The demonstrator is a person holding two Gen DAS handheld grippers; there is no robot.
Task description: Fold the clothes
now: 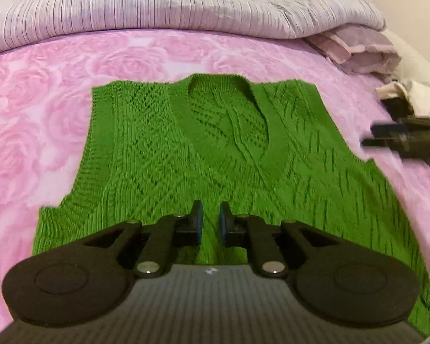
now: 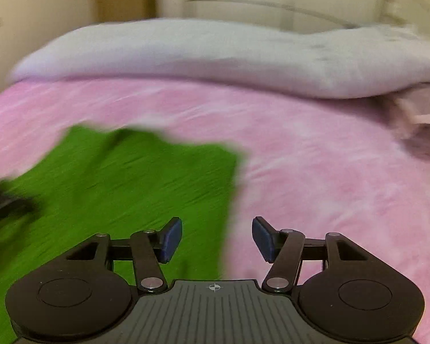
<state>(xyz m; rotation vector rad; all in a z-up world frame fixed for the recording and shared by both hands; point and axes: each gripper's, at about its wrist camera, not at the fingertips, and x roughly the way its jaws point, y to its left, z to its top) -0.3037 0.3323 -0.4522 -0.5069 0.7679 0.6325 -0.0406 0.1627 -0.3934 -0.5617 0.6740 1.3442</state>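
Green knit vest (image 1: 203, 149) lay flat on pink rose bedspread (image 1: 43, 109). Left gripper (image 1: 210, 222) narrowly parted, empty; right gripper (image 2: 217, 236) spread, empty. Risk: fingers snagging the open knit or bunching the sheet.

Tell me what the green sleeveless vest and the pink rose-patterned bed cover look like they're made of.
The green sleeveless V-neck vest looks like matte knitted yarn, perhaps wool or acrylic: raised cables and openwork holes show. The pink rose-patterned bed cover looks like soft plush fabric with embossed roses, though the fibre is unclear.
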